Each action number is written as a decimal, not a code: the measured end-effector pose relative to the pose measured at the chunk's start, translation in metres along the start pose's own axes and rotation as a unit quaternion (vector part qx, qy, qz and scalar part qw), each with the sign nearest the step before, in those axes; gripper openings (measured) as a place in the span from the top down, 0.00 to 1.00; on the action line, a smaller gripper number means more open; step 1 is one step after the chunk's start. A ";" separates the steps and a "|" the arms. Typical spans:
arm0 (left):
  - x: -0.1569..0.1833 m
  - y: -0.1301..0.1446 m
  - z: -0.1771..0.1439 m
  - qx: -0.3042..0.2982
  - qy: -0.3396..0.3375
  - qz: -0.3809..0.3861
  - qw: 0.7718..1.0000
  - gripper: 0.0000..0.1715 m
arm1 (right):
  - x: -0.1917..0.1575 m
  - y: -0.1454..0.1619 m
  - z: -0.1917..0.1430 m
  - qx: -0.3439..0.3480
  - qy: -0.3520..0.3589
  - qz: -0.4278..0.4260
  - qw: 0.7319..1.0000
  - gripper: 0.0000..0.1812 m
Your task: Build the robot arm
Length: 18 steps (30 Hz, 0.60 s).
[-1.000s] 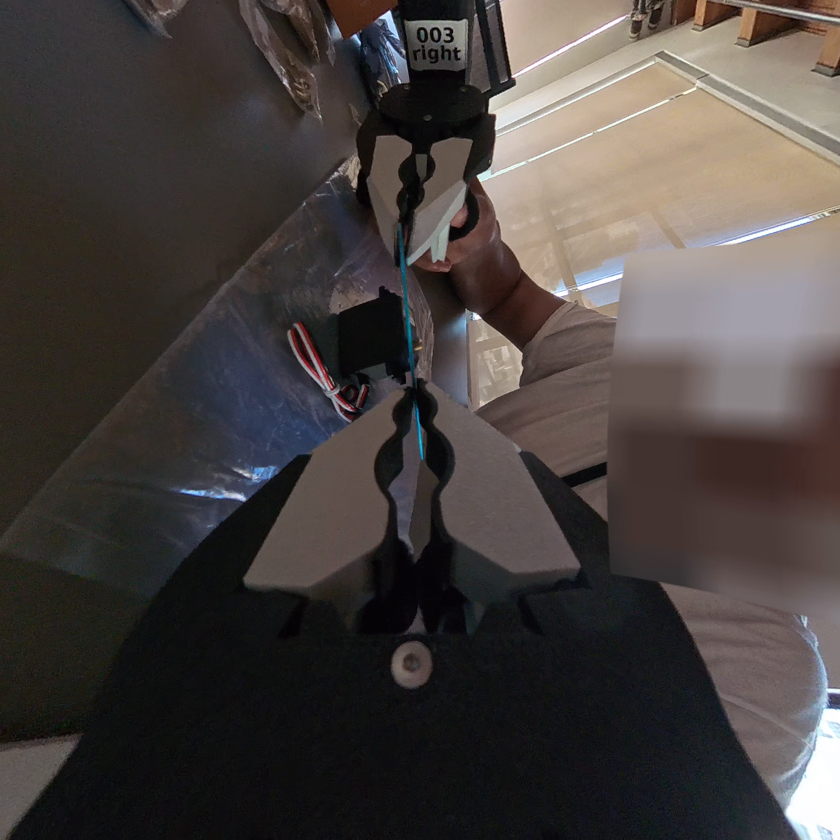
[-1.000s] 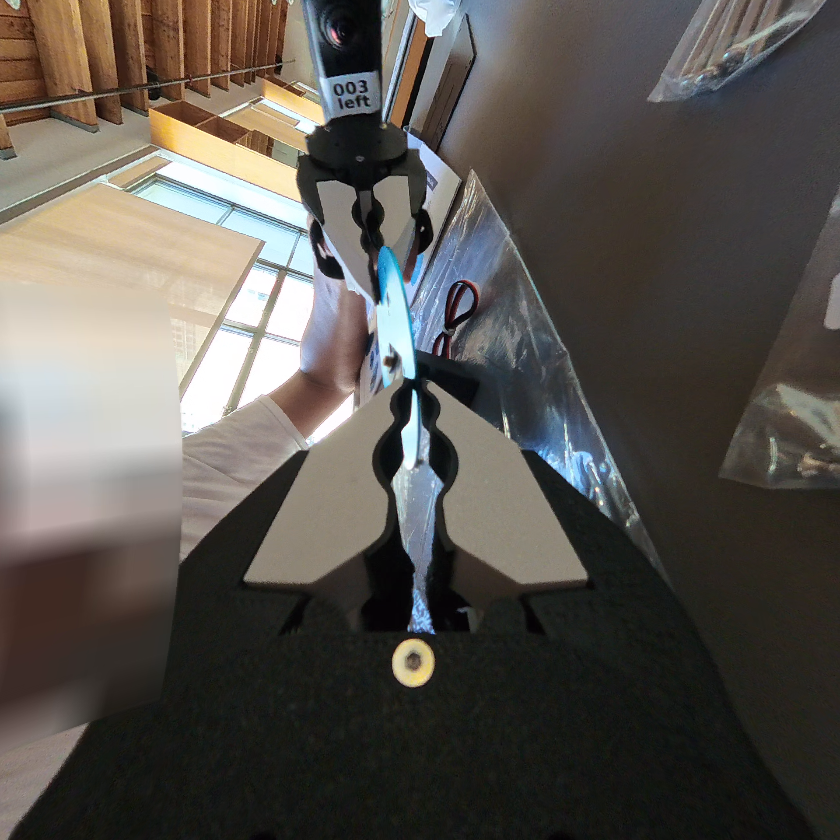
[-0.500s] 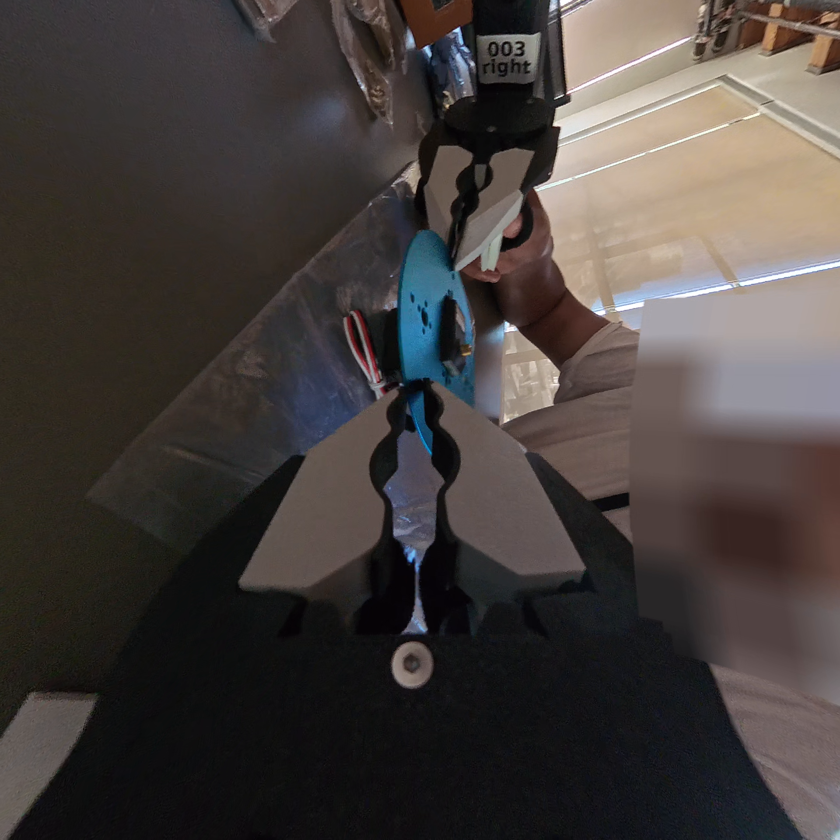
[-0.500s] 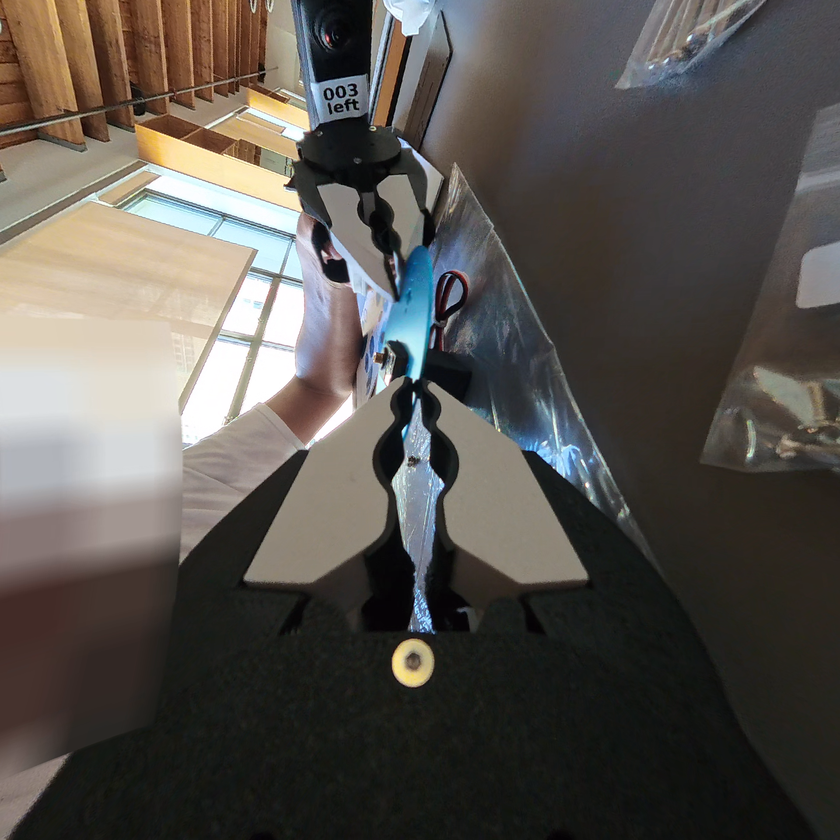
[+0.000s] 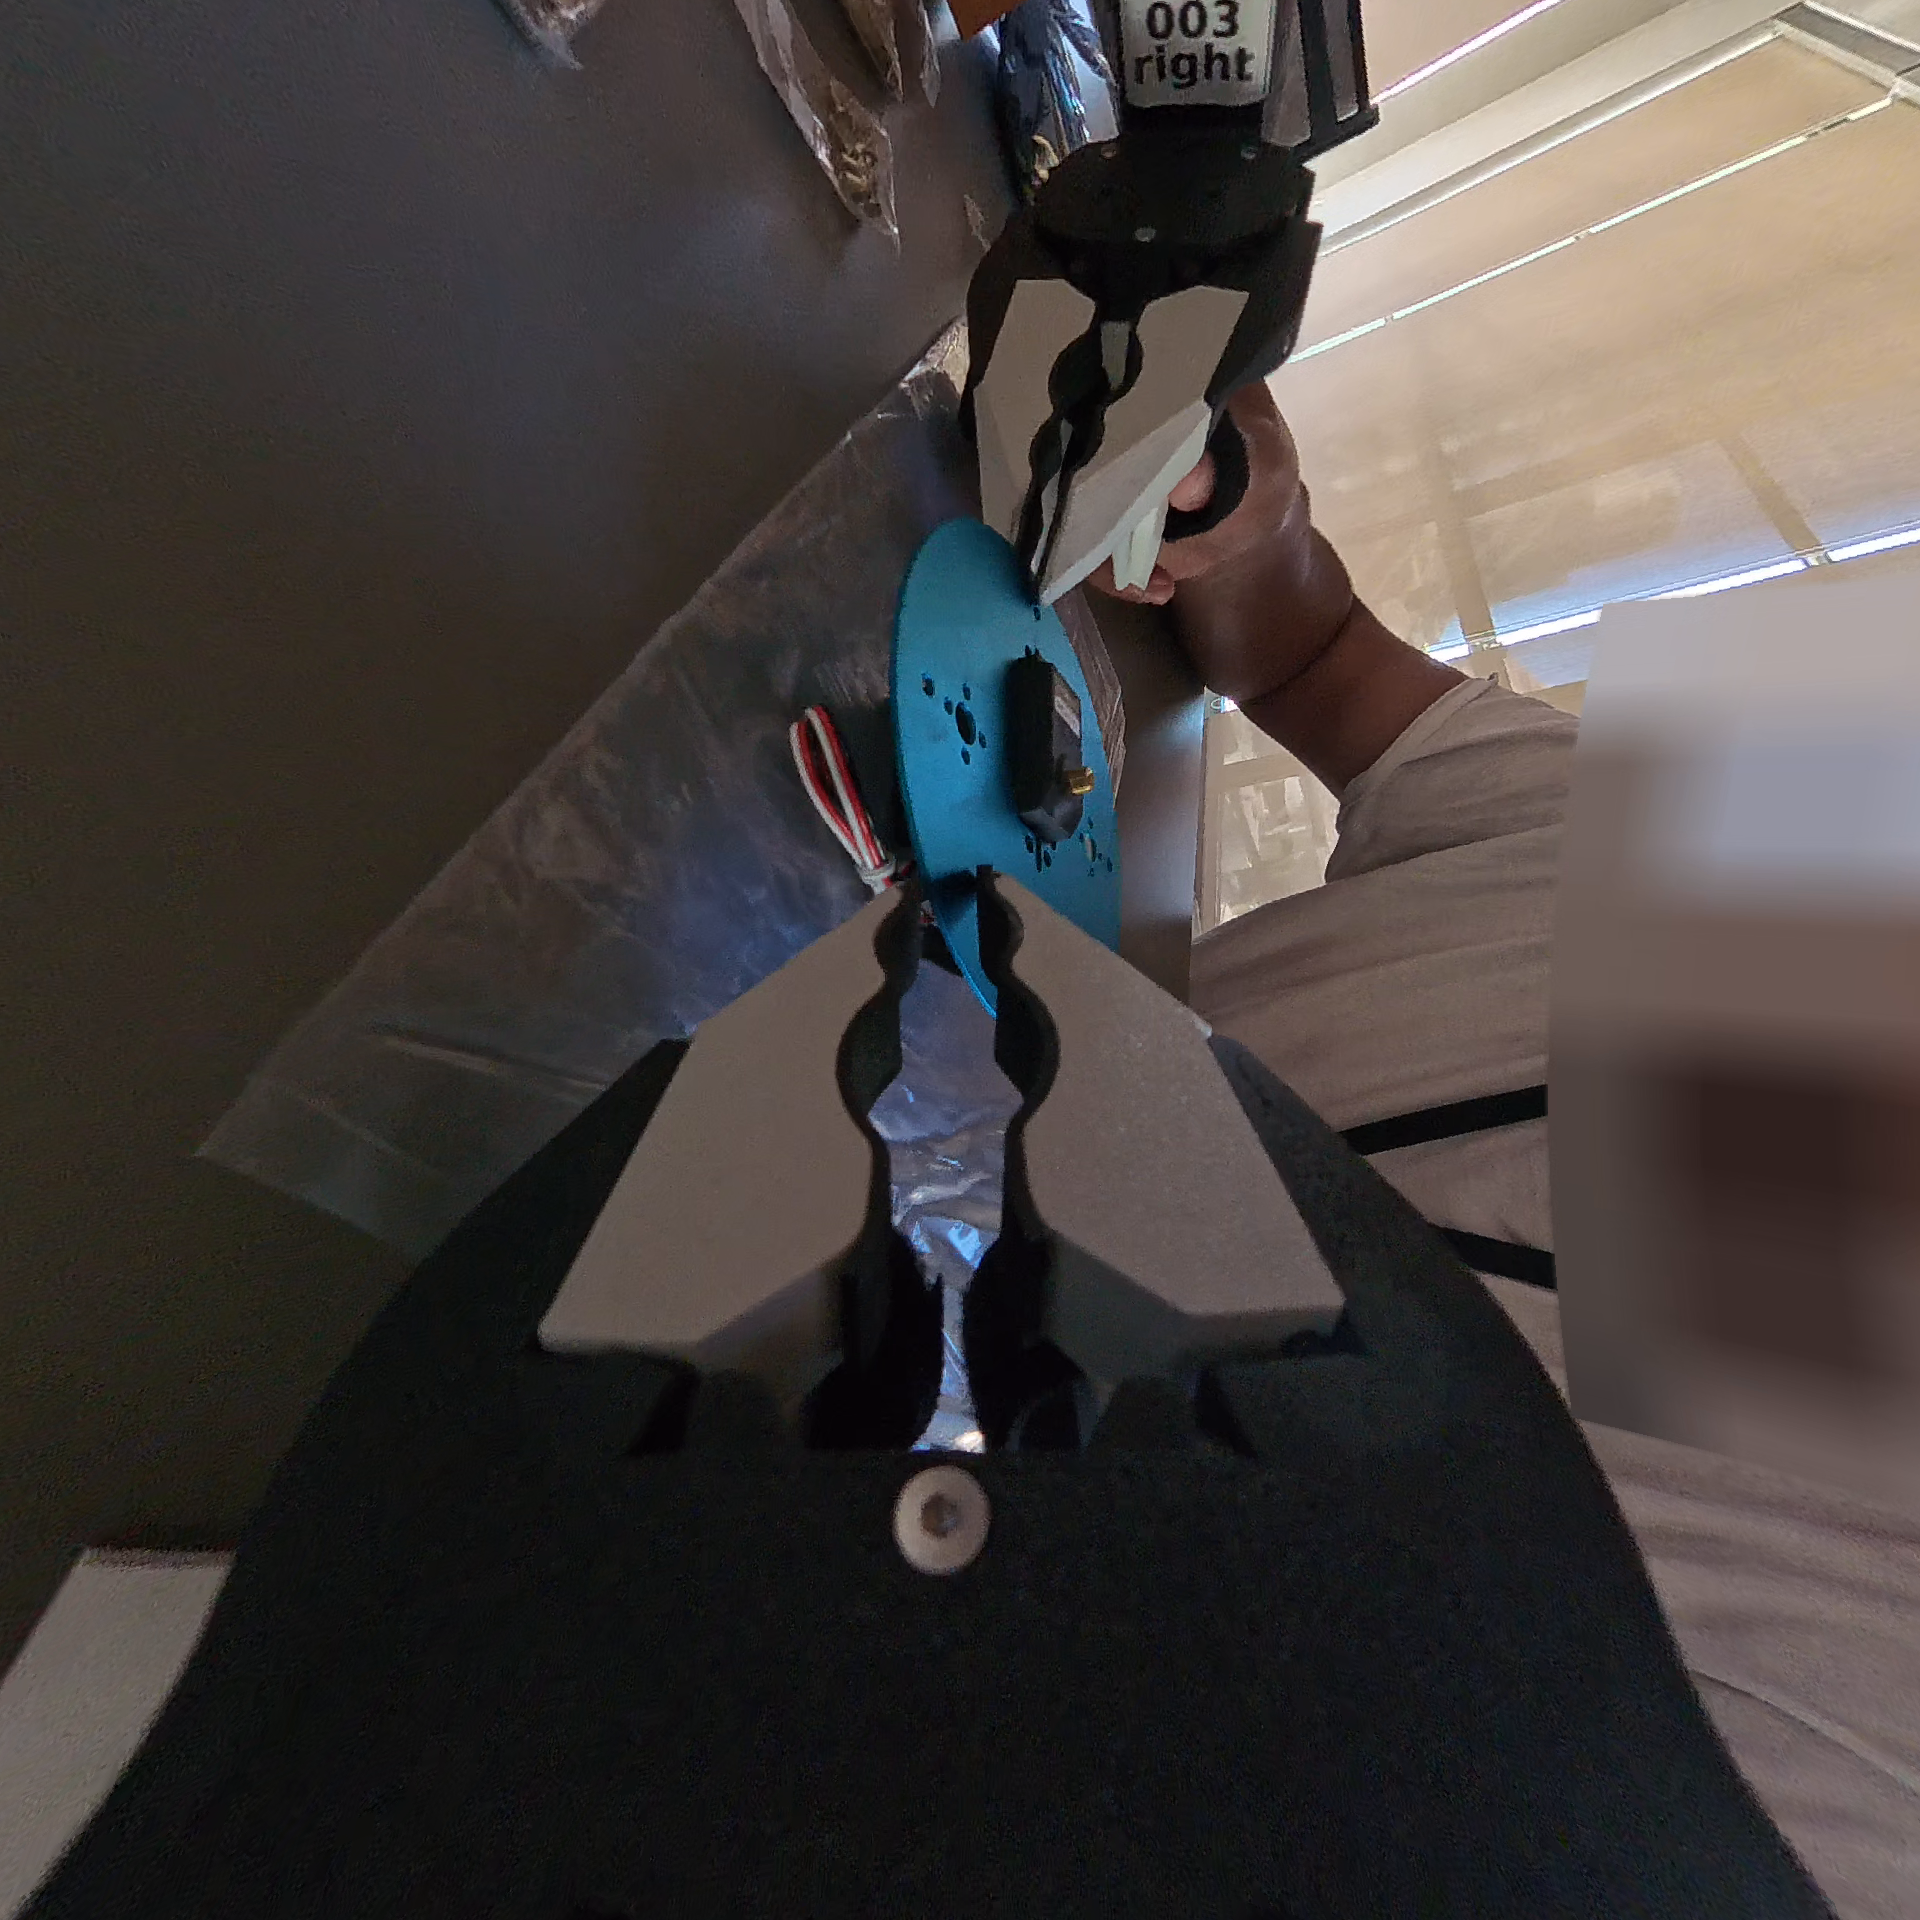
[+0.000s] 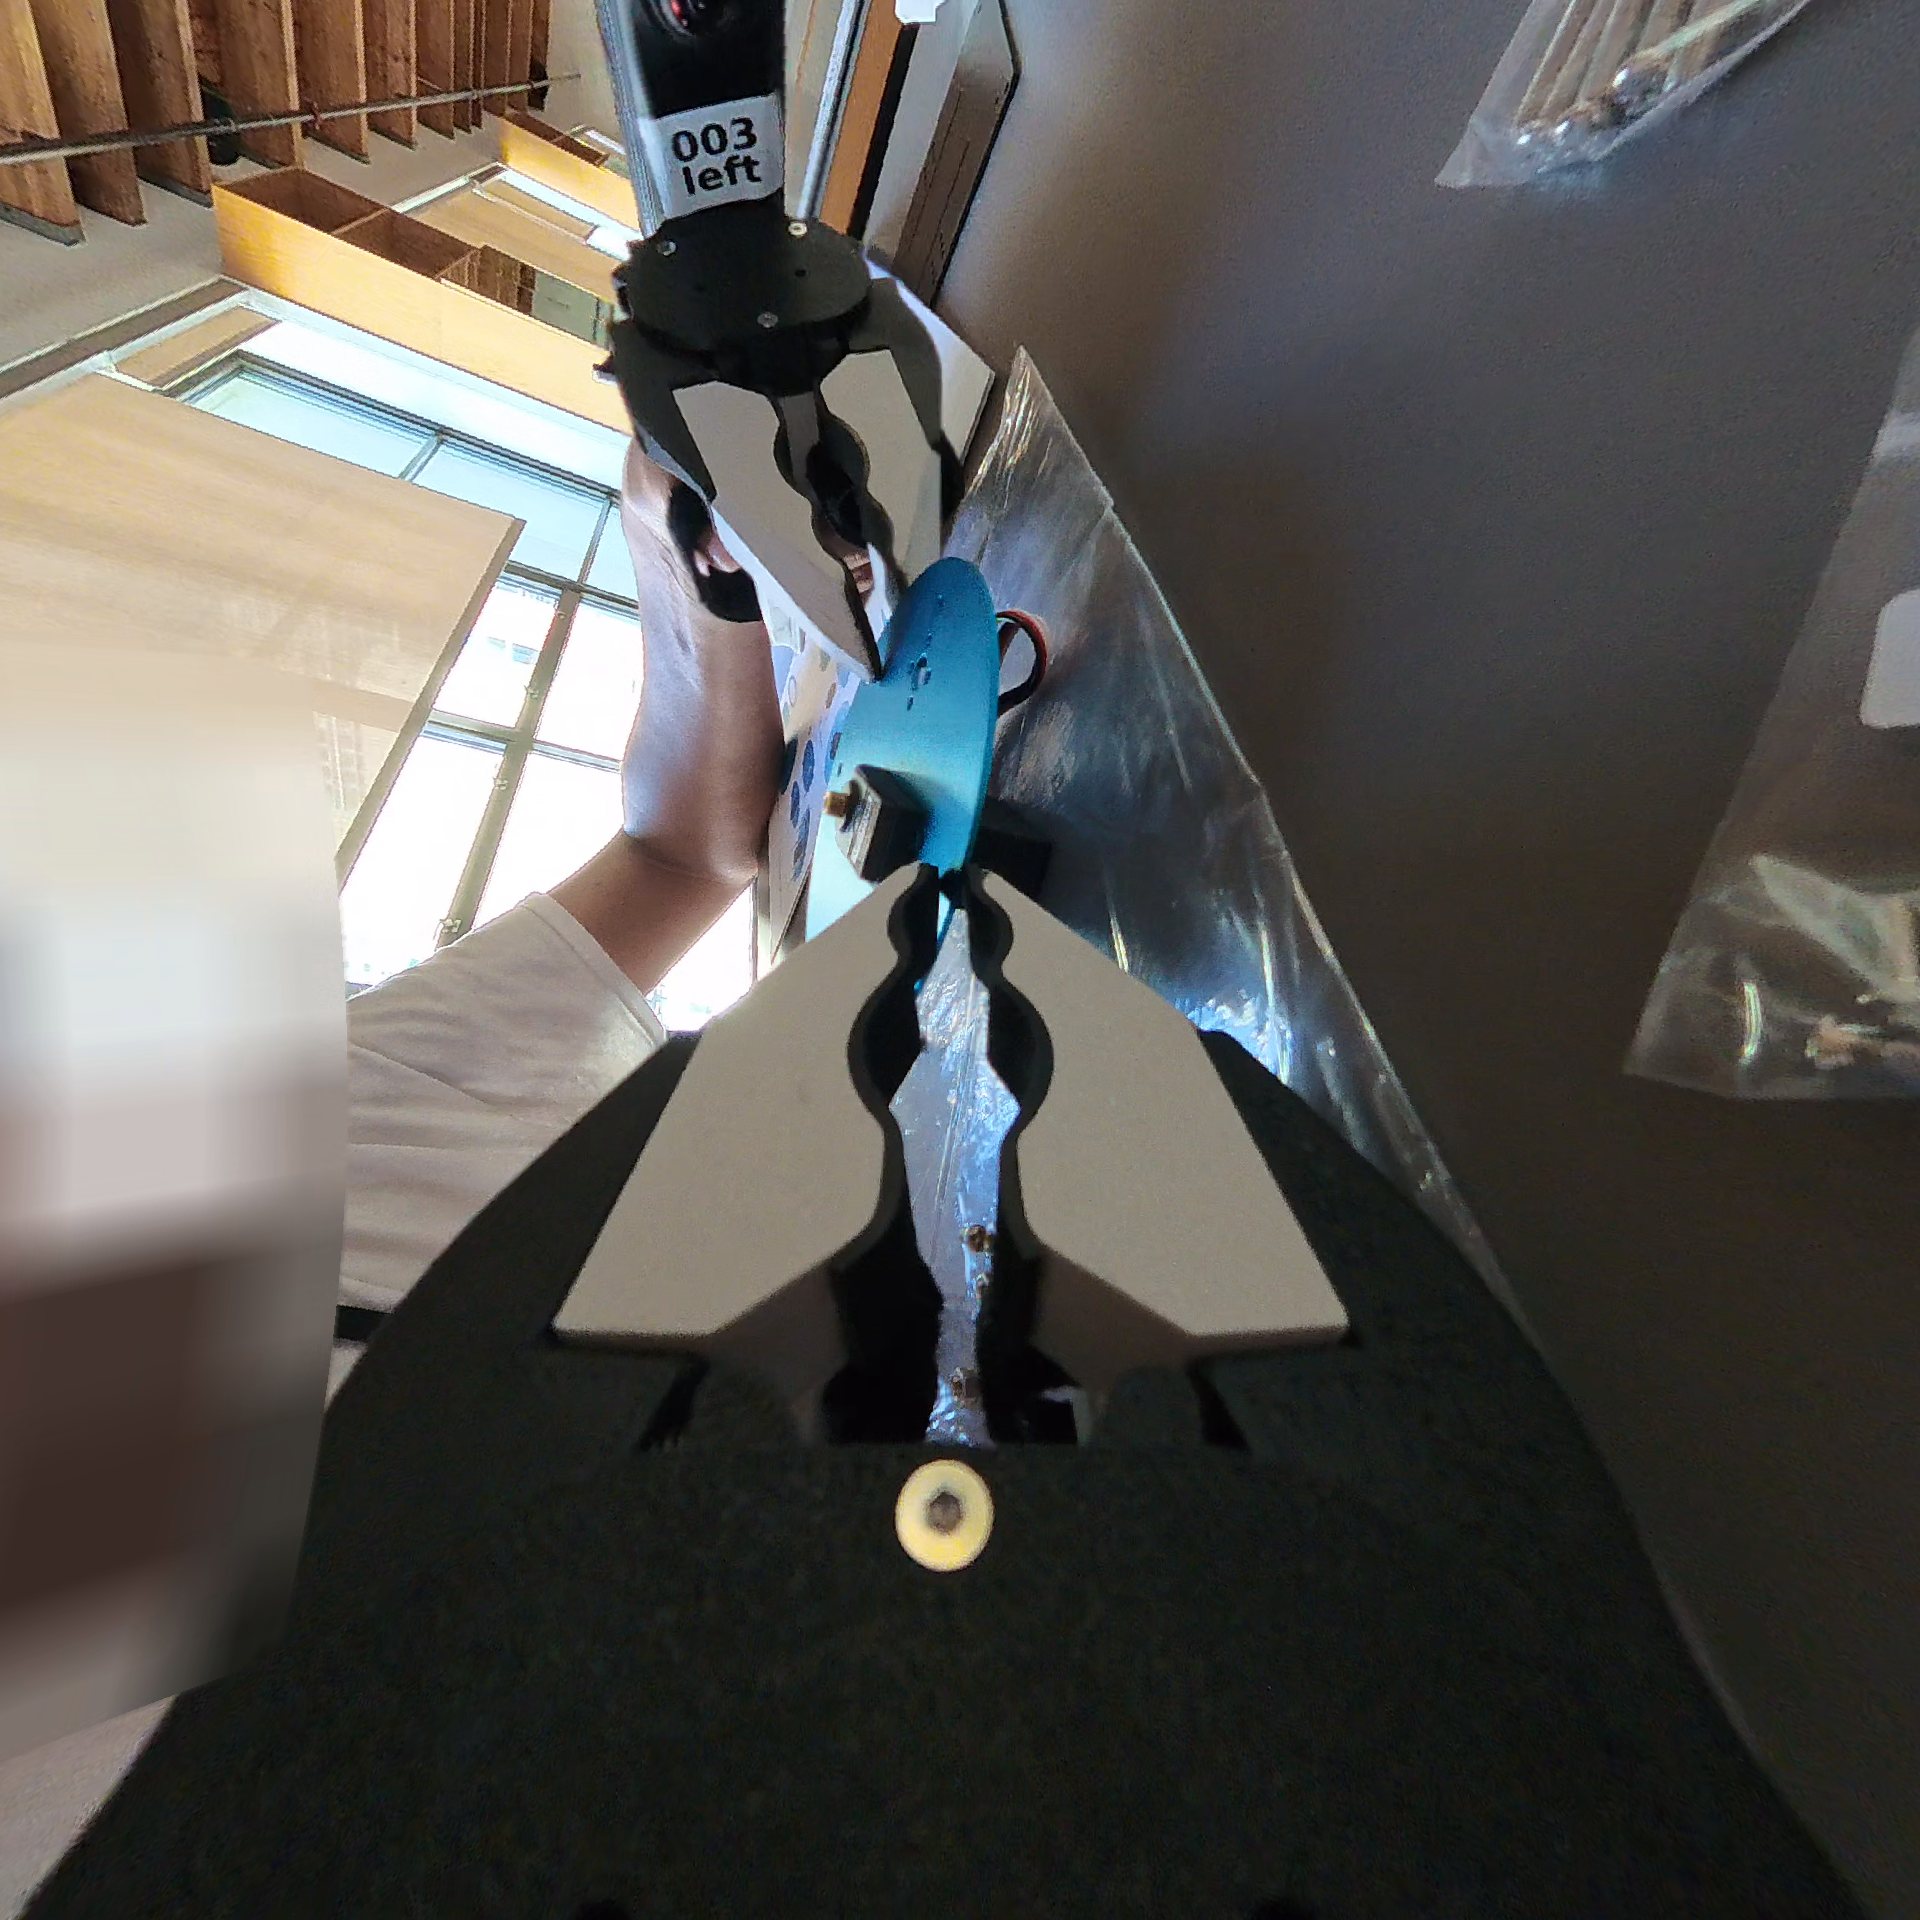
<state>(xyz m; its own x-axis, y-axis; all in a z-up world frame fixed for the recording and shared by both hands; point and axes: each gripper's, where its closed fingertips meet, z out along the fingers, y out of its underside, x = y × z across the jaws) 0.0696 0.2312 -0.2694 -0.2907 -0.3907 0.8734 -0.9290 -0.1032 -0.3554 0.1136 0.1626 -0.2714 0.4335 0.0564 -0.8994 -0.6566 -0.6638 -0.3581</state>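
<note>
A blue round plate [image 5: 961, 665] with small holes carries a black servo [image 5: 1042, 750] through its slot; red, white and black wires [image 5: 831, 795] trail behind it. My left gripper [image 5: 961, 896] is shut on the plate's near rim. My right gripper [image 5: 1039, 566] pinches the far rim from the opposite side. In the right wrist view the right gripper [image 6: 940, 878] is shut on the plate [image 6: 925, 707] beside the servo [image 6: 873, 821], and the left gripper [image 6: 871, 646] grips the far edge. The plate is held in the air over a clear plastic bag [image 5: 623, 883].
The dark table [image 5: 312, 416] lies beneath. Clear bags of small parts lie on it [image 6: 1818, 935] [image 6: 1610, 94] [image 5: 842, 135]. A printed sheet [image 6: 805, 769] lies at the table edge. A person's hands and light sleeves [image 5: 1403, 883] are close behind the grippers. My right fingertips sit around 9 cm from my left ones.
The plate has turned from edge-on to showing its face and the servo. Both grippers kept their hold and now look closer to each other.
</note>
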 end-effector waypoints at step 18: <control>0.009 -0.042 -0.027 0.111 -0.031 0.080 0.990 0.86 | -0.007 -0.023 -0.025 0.083 0.054 -0.120 0.988 0.94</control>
<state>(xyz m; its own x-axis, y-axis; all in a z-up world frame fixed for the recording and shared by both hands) 0.0997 0.2571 -0.2377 -0.4081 -0.4738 0.7804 -0.7972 -0.2316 -0.5576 0.1411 0.1591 -0.2511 0.6460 0.1111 -0.7552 -0.6153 -0.5097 -0.6013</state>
